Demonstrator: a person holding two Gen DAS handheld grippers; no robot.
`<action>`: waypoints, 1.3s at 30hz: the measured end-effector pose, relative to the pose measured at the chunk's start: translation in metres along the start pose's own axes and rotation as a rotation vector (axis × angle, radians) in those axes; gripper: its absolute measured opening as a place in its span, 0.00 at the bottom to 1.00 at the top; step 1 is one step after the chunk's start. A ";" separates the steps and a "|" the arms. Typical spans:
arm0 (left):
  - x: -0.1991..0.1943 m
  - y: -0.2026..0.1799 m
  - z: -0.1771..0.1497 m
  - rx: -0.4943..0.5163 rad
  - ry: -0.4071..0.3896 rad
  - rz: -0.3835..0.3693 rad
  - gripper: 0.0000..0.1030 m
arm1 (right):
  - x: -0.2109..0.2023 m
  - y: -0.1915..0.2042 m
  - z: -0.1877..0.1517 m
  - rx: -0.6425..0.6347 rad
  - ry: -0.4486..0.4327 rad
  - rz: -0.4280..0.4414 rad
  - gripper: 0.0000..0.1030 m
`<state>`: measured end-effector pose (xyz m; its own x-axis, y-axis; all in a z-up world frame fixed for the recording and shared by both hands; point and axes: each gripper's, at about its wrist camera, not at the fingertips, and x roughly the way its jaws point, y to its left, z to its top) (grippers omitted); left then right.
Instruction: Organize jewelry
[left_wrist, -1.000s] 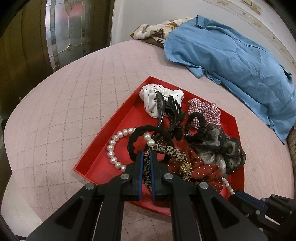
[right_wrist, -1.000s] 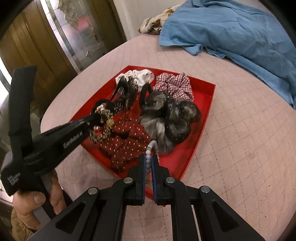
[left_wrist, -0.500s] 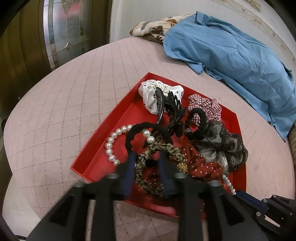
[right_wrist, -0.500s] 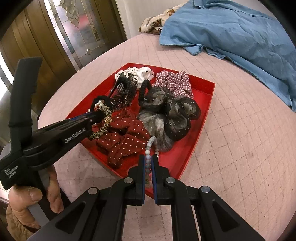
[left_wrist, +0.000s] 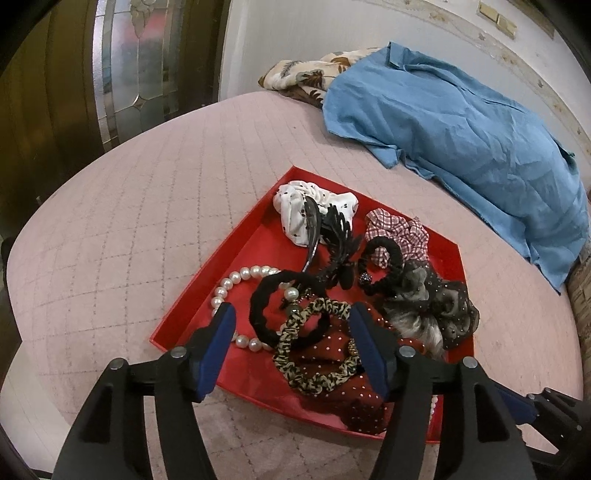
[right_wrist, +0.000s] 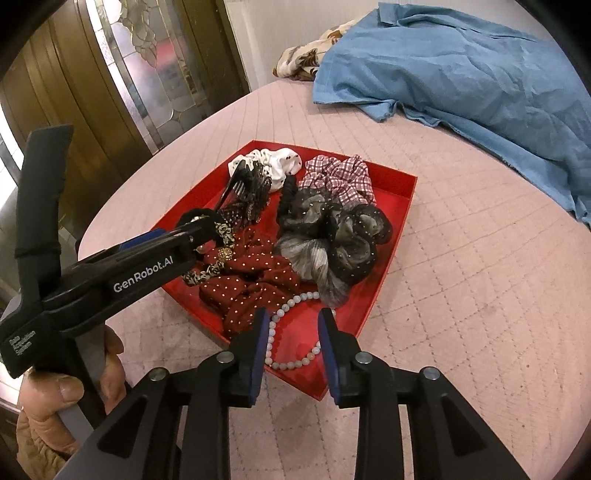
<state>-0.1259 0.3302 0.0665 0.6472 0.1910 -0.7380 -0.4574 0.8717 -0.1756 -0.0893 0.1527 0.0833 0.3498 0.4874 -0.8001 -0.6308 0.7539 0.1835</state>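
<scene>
A red tray (left_wrist: 221, 254) on the pink quilted surface holds hair ties and jewelry. My left gripper (left_wrist: 293, 326) is over the tray's near corner with its jaws opening. The leopard-print scrunchie (left_wrist: 314, 349) lies loose between the fingers, on a red dotted scrunchie (left_wrist: 332, 373). A pearl bracelet (left_wrist: 240, 275) and a black hair tie (left_wrist: 264, 310) lie just beyond. My right gripper (right_wrist: 293, 319) is over the tray's other near corner (right_wrist: 384, 280), its jaws also opening. A grey bead bracelet (right_wrist: 291, 365) rests in the tray between them, not pinched. The left gripper (right_wrist: 207, 230) reaches in from the left.
Farther in the tray are a white scrunchie (left_wrist: 314, 206), a black hair claw (left_wrist: 336, 240), a checked scrunchie (left_wrist: 399, 229) and a grey-black dotted one (left_wrist: 436, 306). A blue shirt (left_wrist: 461, 129) and patterned cloth (left_wrist: 303, 74) lie at the back. A hand (right_wrist: 55, 391) holds the left gripper.
Both grippers were shut, the left on the leopard scrunchie and the right on the grey bead bracelet. Both have opened, and the two items now lie in the tray.
</scene>
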 end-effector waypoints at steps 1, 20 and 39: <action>-0.001 0.000 0.000 -0.002 -0.002 0.003 0.62 | -0.002 -0.001 -0.001 0.000 -0.004 -0.001 0.31; -0.104 -0.029 -0.030 0.116 -0.346 0.172 0.91 | -0.080 -0.028 -0.047 0.011 -0.205 -0.246 0.52; -0.225 -0.057 -0.076 0.173 -0.425 0.192 1.00 | -0.173 0.014 -0.097 -0.089 -0.479 -0.302 0.73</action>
<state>-0.2916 0.2031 0.1928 0.7689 0.4915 -0.4089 -0.5085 0.8578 0.0751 -0.2256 0.0362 0.1689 0.7852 0.4170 -0.4579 -0.5030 0.8607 -0.0788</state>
